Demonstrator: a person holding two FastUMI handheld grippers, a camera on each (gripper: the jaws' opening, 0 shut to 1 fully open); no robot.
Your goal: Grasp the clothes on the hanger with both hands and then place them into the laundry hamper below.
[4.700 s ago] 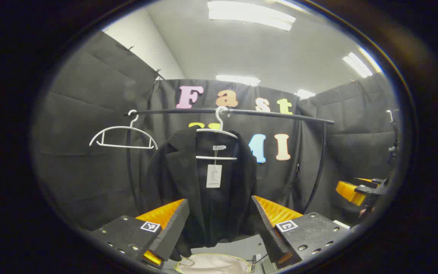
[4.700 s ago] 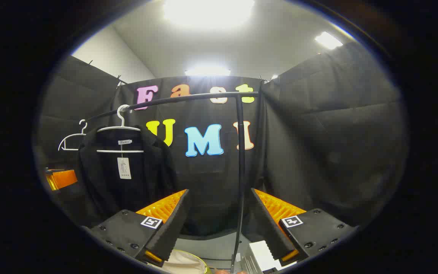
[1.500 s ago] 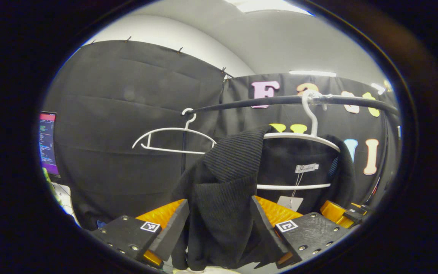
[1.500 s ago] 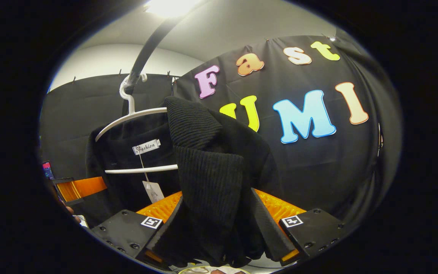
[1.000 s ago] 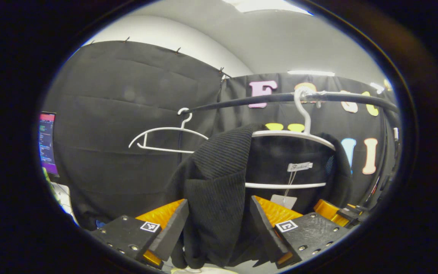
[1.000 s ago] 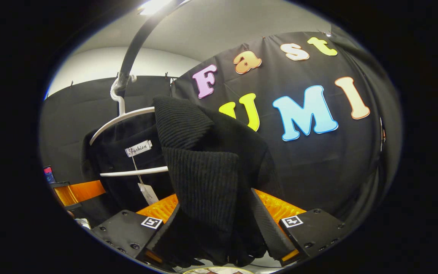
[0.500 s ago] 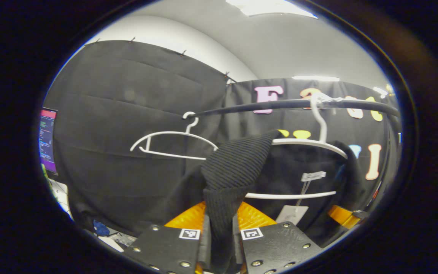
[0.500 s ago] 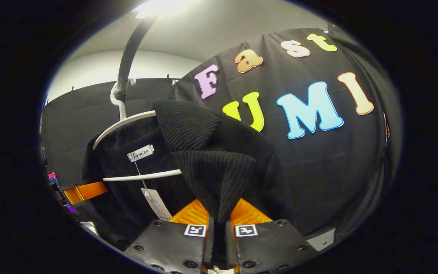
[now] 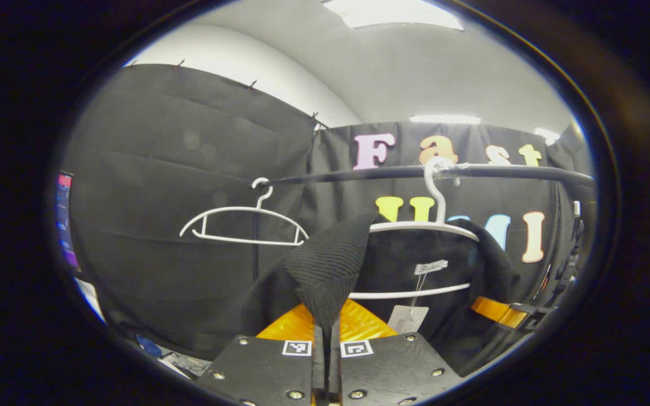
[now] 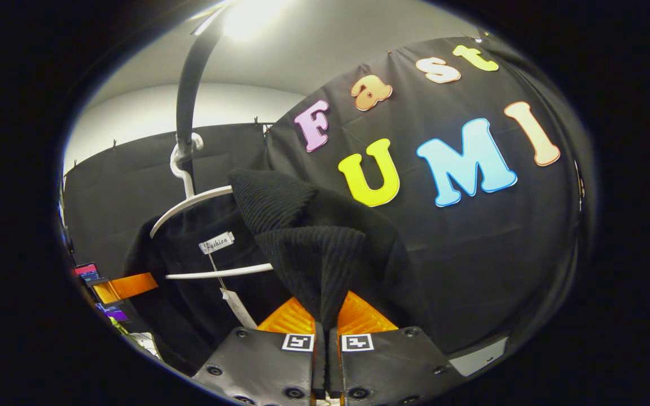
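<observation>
While the black jacket hangs on its white hanger from the rail, my left gripper and right gripper each pinch a ribbed lapel, jaws closed.

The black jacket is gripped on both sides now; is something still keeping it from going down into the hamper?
Yes. The black jacket hangs on the white hanger, hooked over the black rail. Both the left gripper and the right gripper are shut on its lapels, so it must slide off the hanger first. The hamper is out of frame.
</observation>
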